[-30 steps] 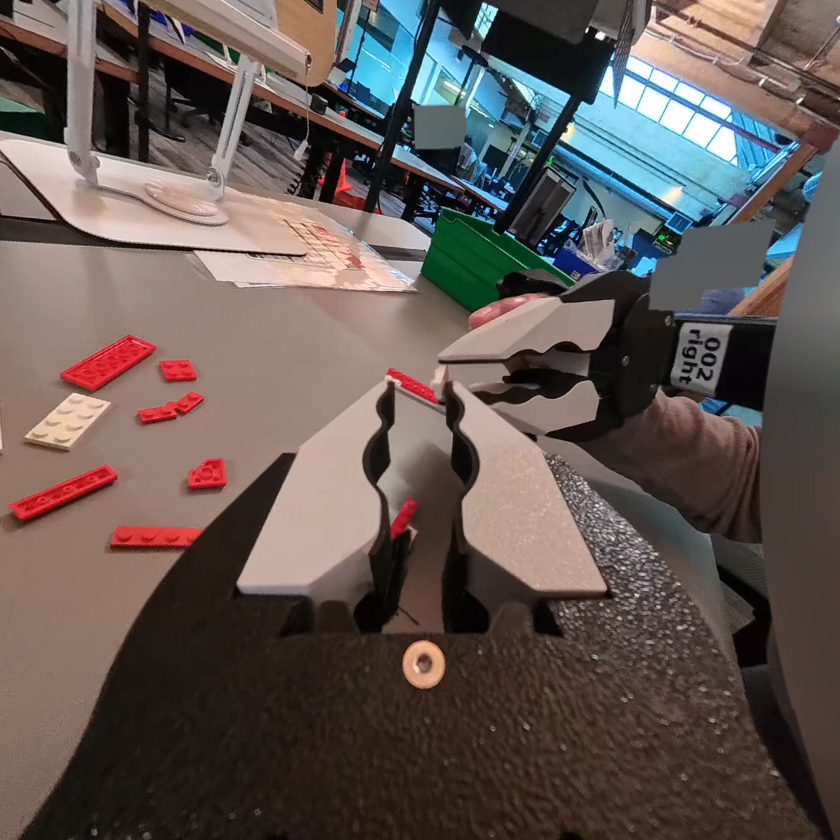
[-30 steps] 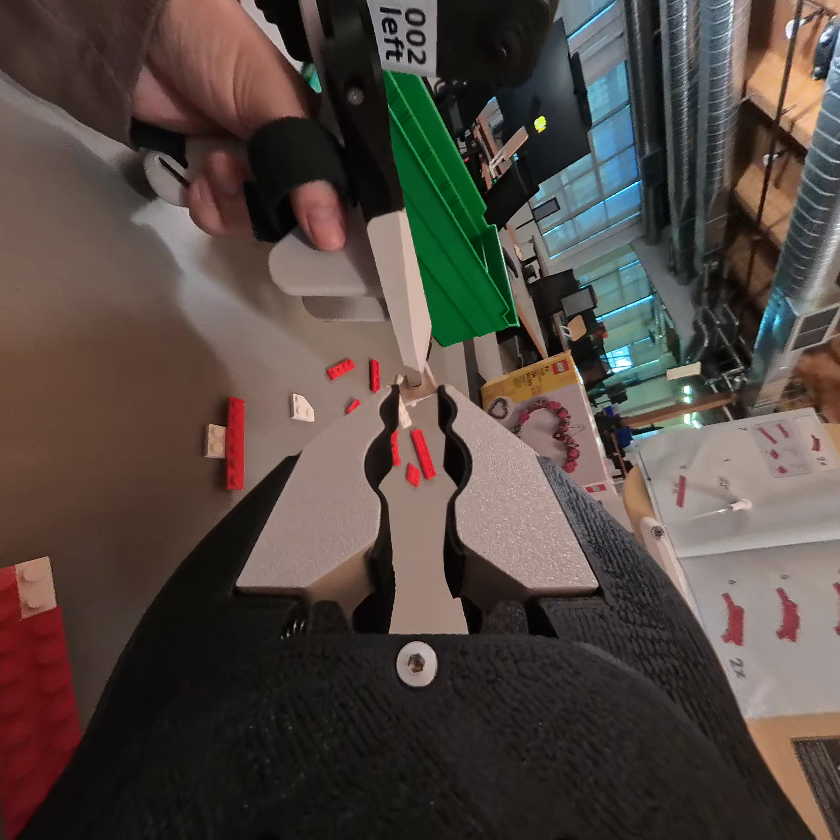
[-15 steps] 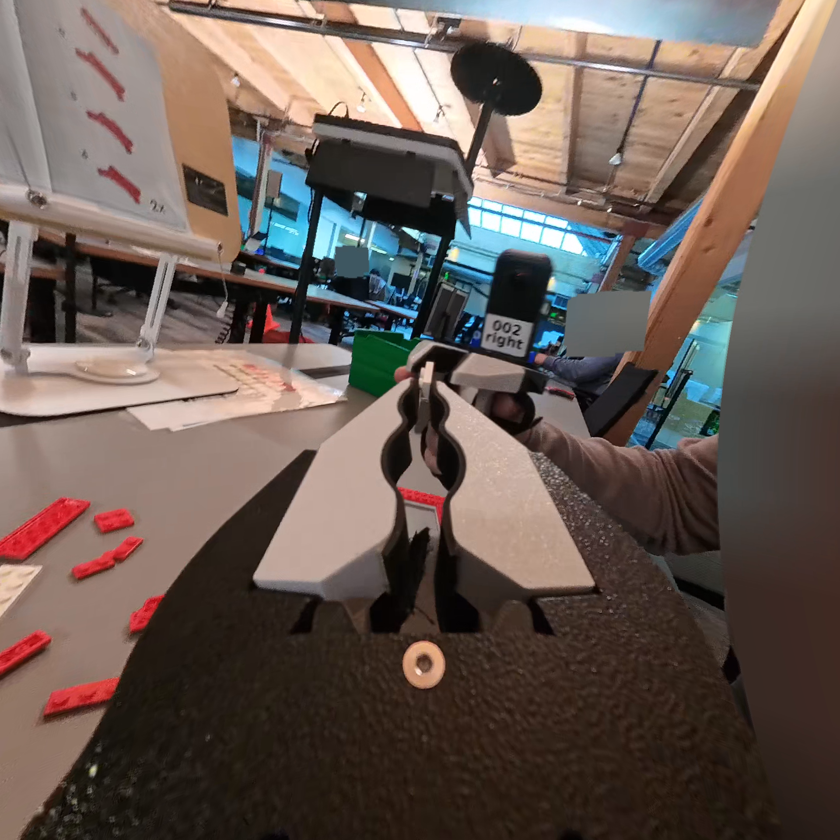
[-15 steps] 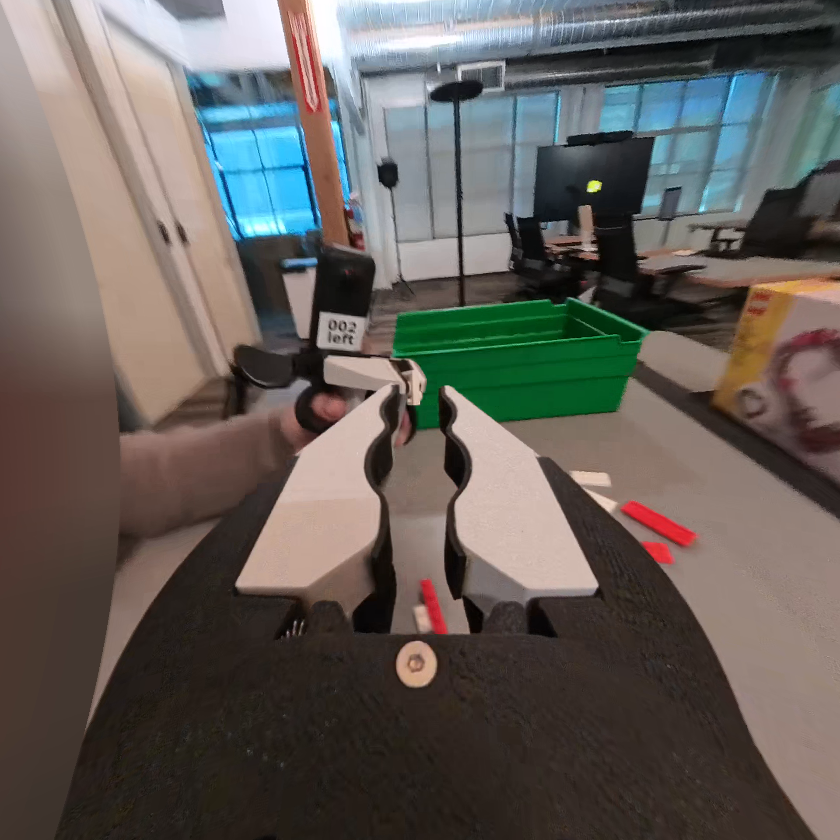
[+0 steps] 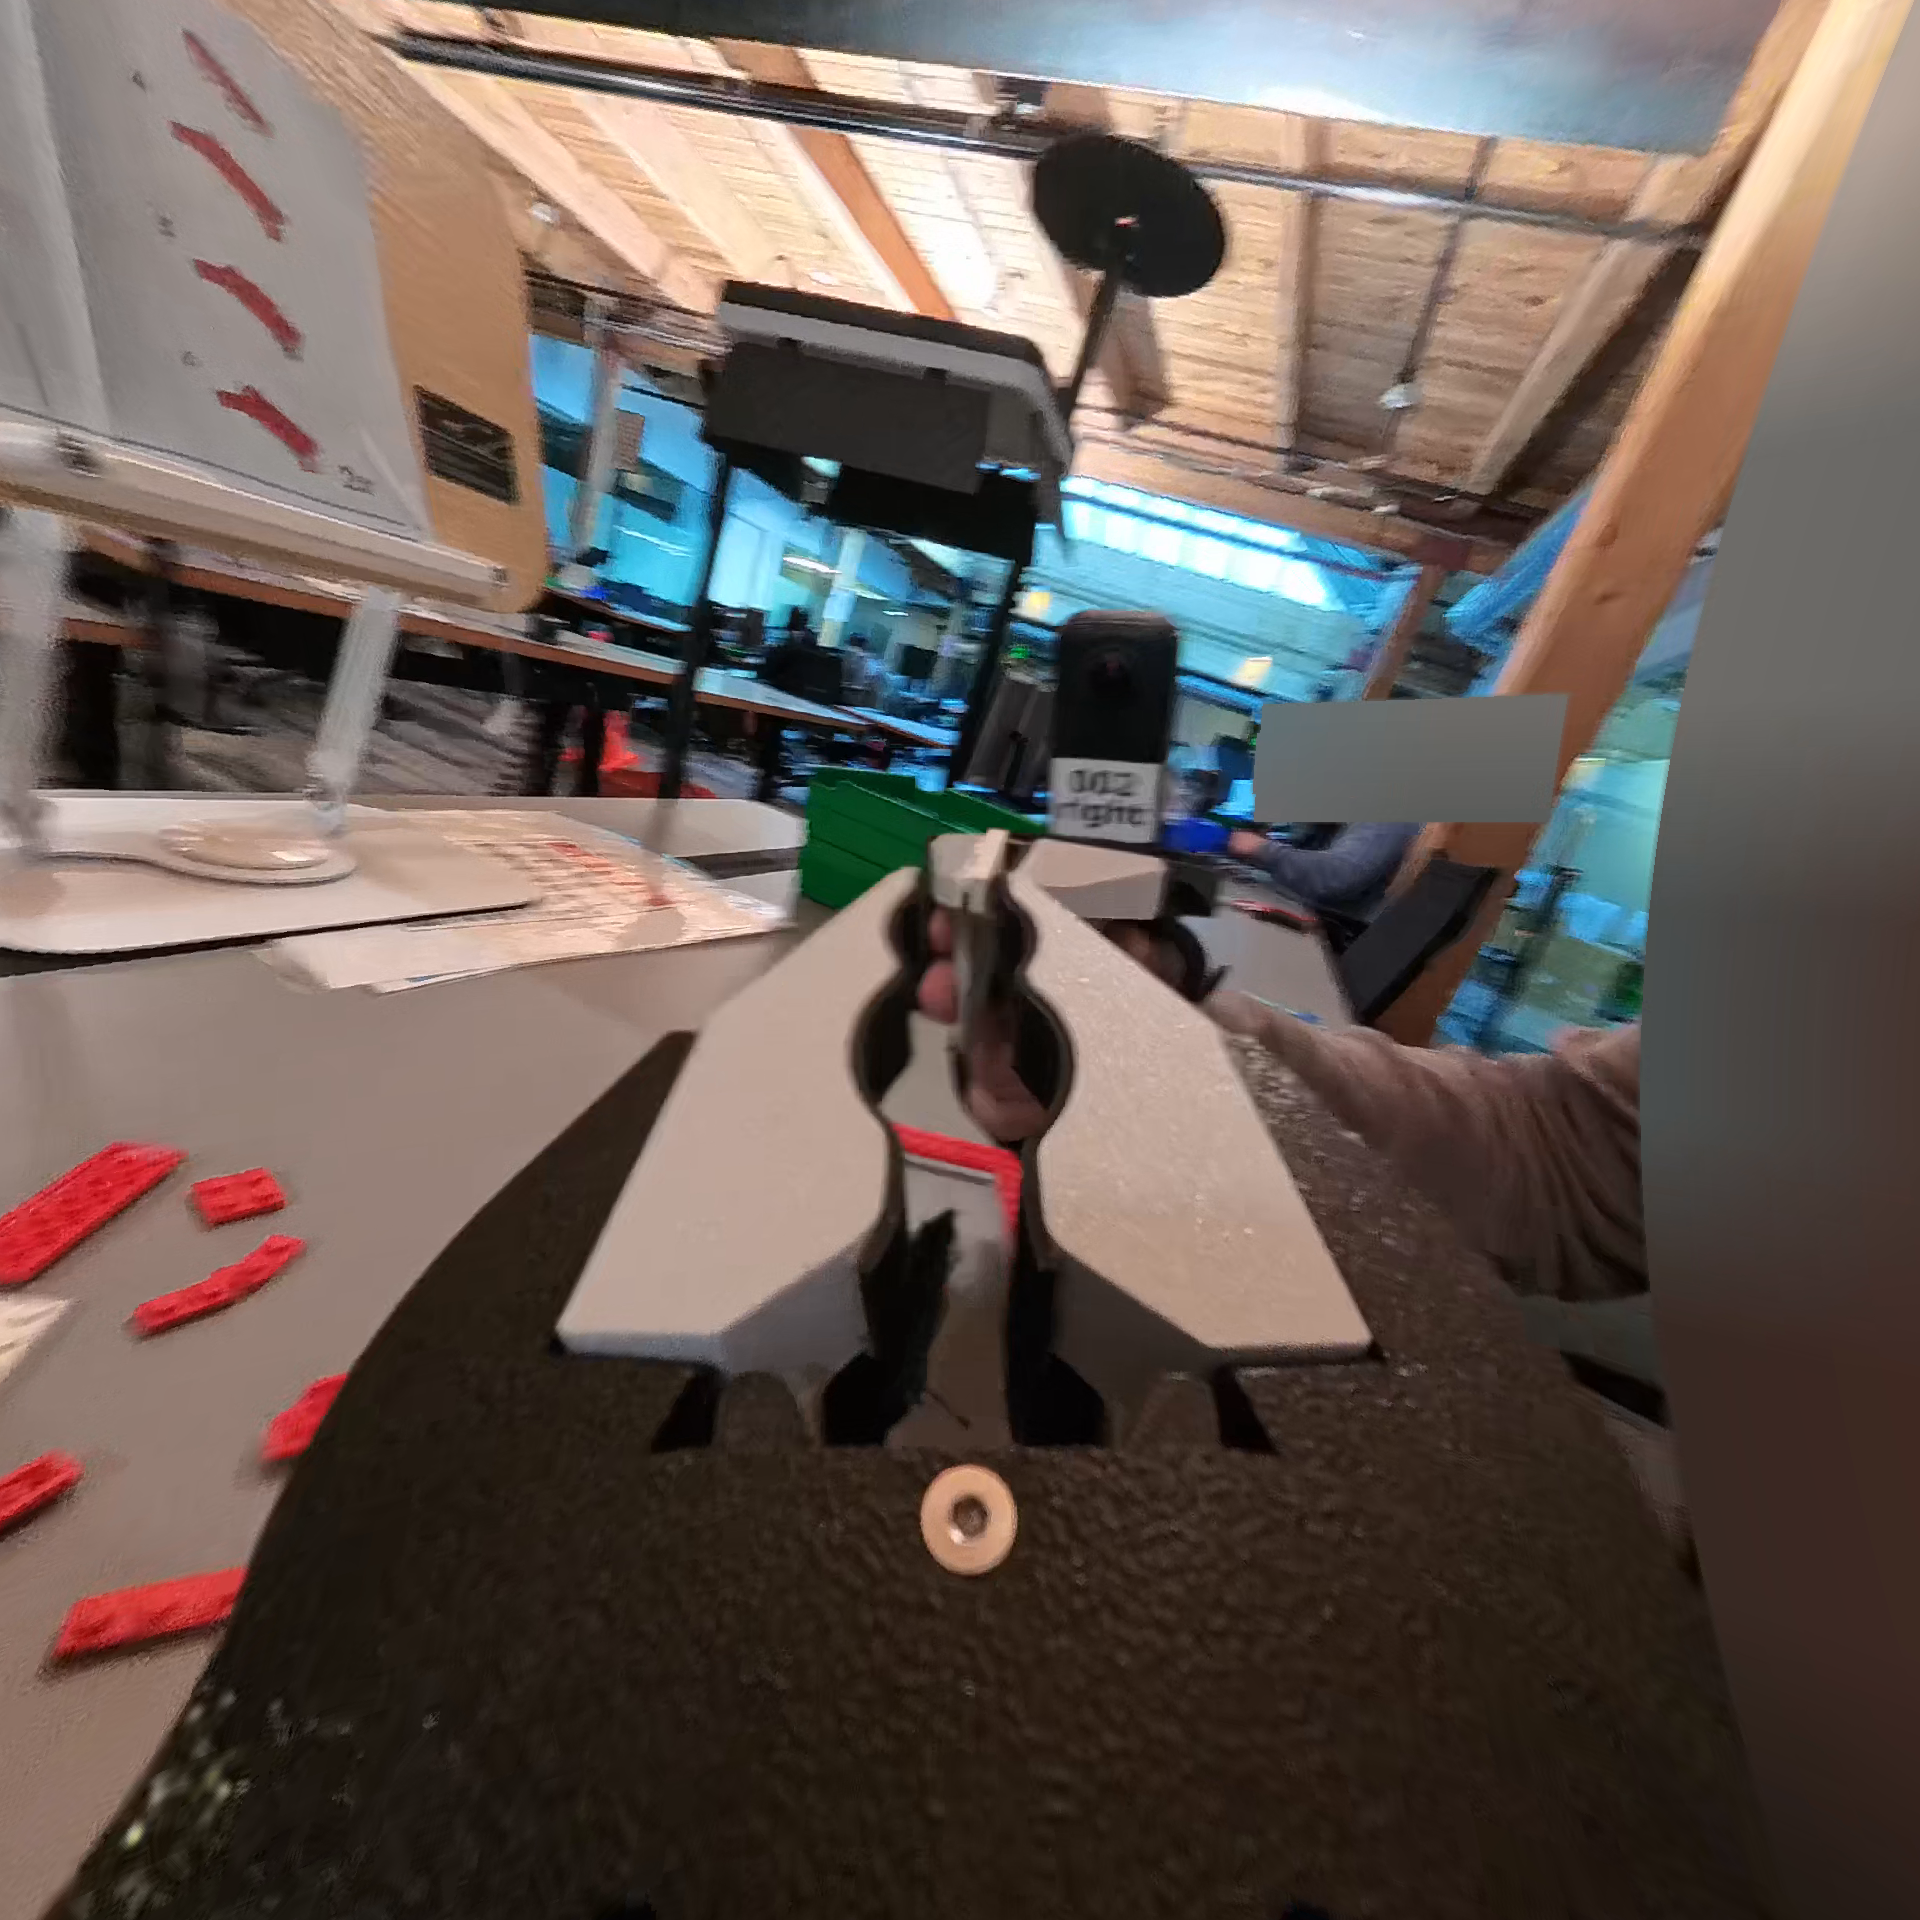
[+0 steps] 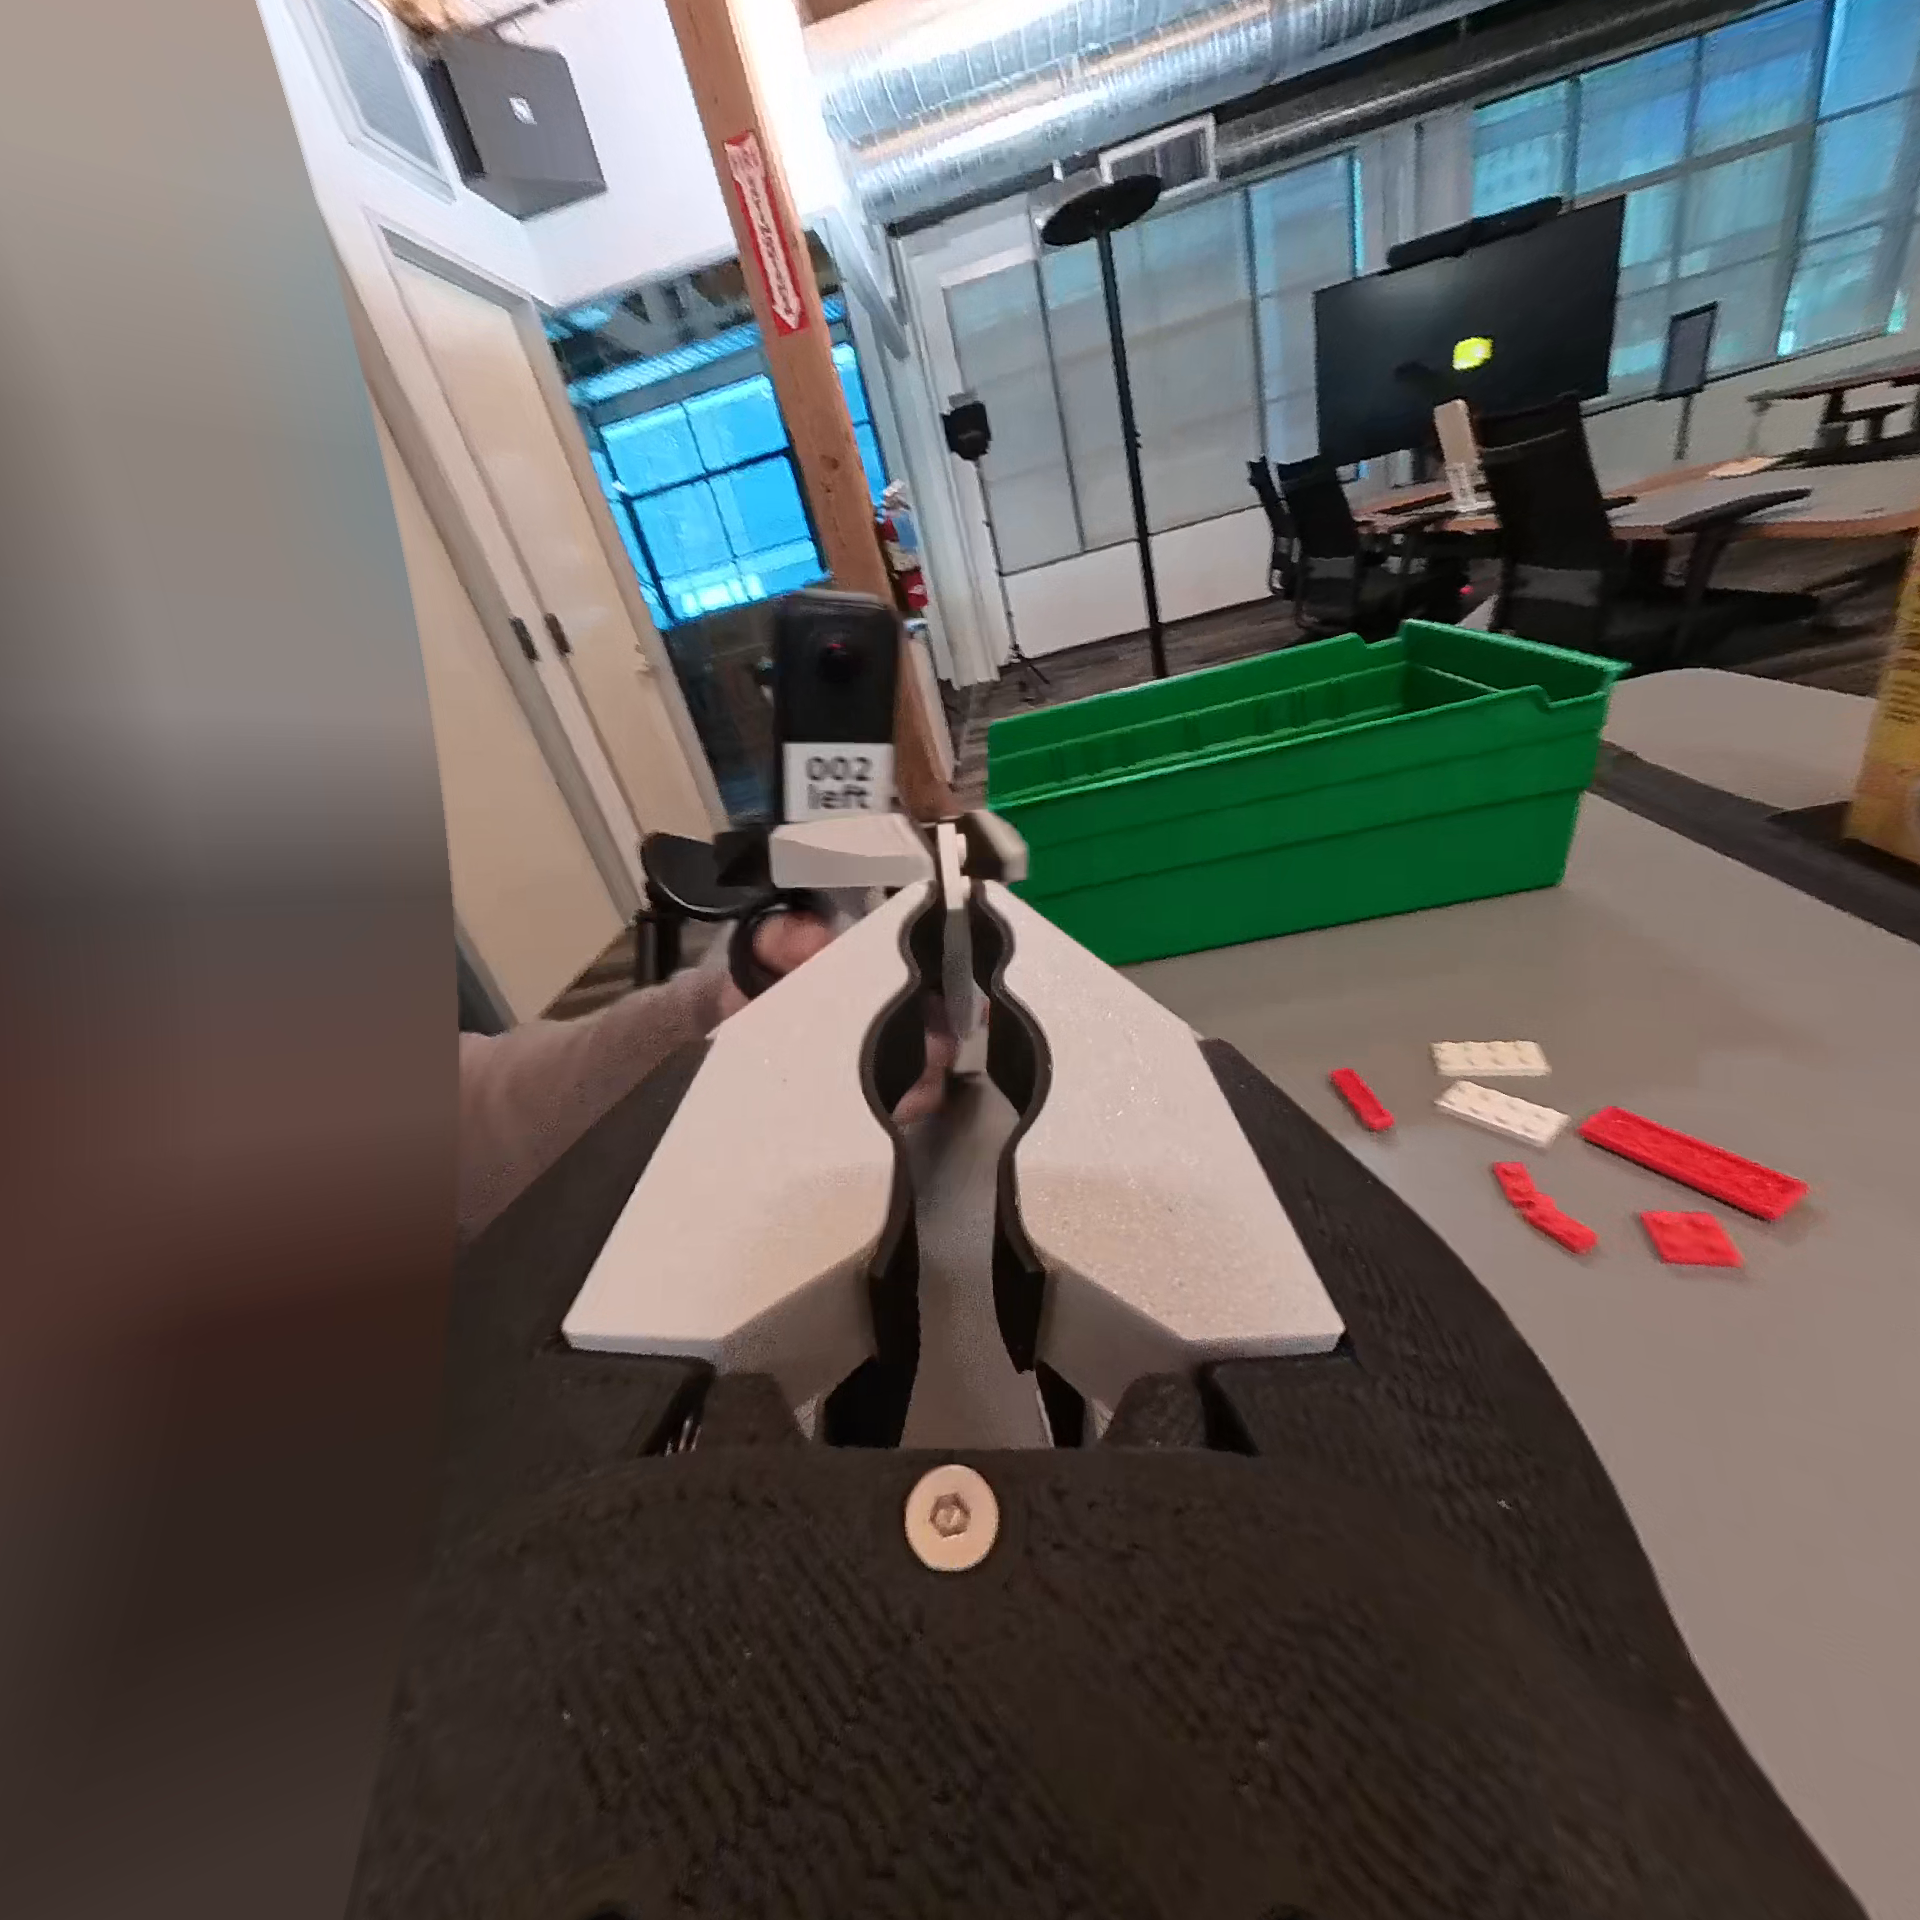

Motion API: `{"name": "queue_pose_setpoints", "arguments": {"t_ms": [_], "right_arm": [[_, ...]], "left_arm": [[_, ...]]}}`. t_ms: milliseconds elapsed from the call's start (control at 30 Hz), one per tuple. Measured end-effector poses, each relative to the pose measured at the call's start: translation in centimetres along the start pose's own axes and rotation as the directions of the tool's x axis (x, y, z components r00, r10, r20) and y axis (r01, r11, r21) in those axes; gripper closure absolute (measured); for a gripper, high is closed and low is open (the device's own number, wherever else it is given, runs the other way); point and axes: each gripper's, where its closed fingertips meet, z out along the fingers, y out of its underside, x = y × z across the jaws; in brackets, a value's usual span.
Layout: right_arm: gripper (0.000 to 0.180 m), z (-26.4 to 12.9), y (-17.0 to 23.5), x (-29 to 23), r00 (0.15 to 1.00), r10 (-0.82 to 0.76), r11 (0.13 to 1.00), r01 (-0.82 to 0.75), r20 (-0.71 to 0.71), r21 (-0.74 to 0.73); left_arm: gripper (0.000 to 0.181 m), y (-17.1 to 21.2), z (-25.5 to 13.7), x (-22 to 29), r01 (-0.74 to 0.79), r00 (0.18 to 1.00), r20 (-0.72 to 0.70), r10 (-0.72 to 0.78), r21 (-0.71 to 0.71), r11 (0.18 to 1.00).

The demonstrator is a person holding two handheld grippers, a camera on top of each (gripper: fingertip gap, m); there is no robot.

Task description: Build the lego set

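Both grippers now sit closer, tip to tip, than half a second ago, when the right one had nothing between its fingers.

Left wrist view: left gripper (image 5: 964, 883) fingers are nearly together at the tips, pinching a thin white lego plate (image 5: 975, 940) held on edge. The plate sticks out past the tips and runs back down into the gap between the fingers. Right gripper (image 5: 1013, 878) faces in from straight ahead of the tips, its grey fingers (image 5: 1091, 878) meeting the same plate from the far side. Left of the fingers, red lego pieces (image 5: 218, 1257) lie flat on the grey table (image 5: 416, 1081), well apart from the tips. One red plate (image 5: 956, 1151) shows low in the gap between the fingers, on the table beneath. Green bin (image 5: 852, 831) sits beyond the tips.

Right wrist view: right gripper (image 6: 951, 888) fingers are narrowed on the white lego plate (image 6: 961, 977), which stands on edge between the tips and reaches back into the gap; contact looks like a pinch. Left gripper (image 6: 951, 847) comes in just above and beyond the tips, touching the plate's far end. Right of the fingers, red lego pieces (image 6: 1688, 1164) and two white plates (image 6: 1496, 1086) lie on the table (image 6: 1714, 1455), well apart. Green bin (image 6: 1299, 821) sits beyond the tips, to the right.
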Motion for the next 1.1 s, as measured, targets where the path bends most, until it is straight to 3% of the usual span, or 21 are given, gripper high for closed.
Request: {"name": "queue_pose_setpoints", "arguments": {"t_ms": [33, 133, 200, 300, 467, 533, 600, 767, 867, 967, 1100], "right_arm": [[0.177, -0.1, 0.2, 0.7, 0.999, -0.028, 0.999, 0.028, -0.028, -0.021], [0.177, -1.0, 2.6, 4.5, 0.954, -0.239, 0.948, 0.189, -0.179, -0.258], [0.177, -2.0, 5.5, 7.1, 0.861, -0.471, 0.795, 0.321, -0.190, -0.515], [0.177, -2.5, 8.7, 8.7, 0.737, -0.674, 0.529, 0.439, -0.045, -0.726], [0.177, -3.4, 11.7, 10.2, 0.463, -0.829, 0.020, 0.584, 0.312, -0.812], [0.176, -3.5, 12.4, 10.4, 0.388, -0.827, -0.103, 0.607, 0.407, -0.788], [0.175, -3.7, 12.9, 10.1, 0.366, -0.802, -0.162, 0.627, 0.472, -0.762], [0.165, -4.0, 13.0, 9.2, 0.449, -0.743, -0.142, 0.621, 0.497, -0.771], [0.142, -4.1, 12.6, 8.5, 0.564, -0.688, -0.050, 0.591, 0.456, -0.805], [0.140, -4.2, 11.0, 8.3, 0.684, -0.662, 0.120, 0.498, 0.305, -0.859], [0.136, -4.4, 5.7, 8.7, 0.714, -0.695, 0.512, 0.409, -0.085, -0.756]], "left_arm": [[0.158, 0.0, -0.1, -1.3, -0.028, 0.996, 0.086, 0.028, -0.003, 1.000], [0.155, -0.1, -1.9, -5.3, -0.123, 0.930, 0.342, 0.136, -0.062, 0.991], [0.168, -0.6, -3.1, -7.0, -0.153, 0.877, 0.449, 0.173, -0.080, 0.985], [0.174, -1.1, -4.1, -8.1, -0.164, 0.829, 0.532, 0.174, -0.066, 0.984], [0.173, -1.7, -5.0, -9.0, -0.180, 0.774, 0.607, 0.179, -0.060, 0.982], [0.173, -1.5, -5.0, -9.1, -0.180, 0.772, 0.607, 0.187, -0.075, 0.981], [0.172, -1.4, -4.9, -9.0, -0.176, 0.775, 0.603, 0.188, -0.079, 0.981], [0.172, -1.0, -4.7, -9.1, -0.161, 0.780, 0.597, 0.186, -0.095, 0.982], [0.172, -0.8, -4.6, -9.1, -0.157, 0.781, 0.595, 0.187, -0.102, 0.982], [0.172, -0.9, -4.7, -9.2, -0.166, 0.774, 0.602, 0.195, -0.104, 0.981], [0.172, -1.6, -5.1, -9.3, -0.207, 0.752, 0.625, 0.208, -0.075, 0.975]]}}
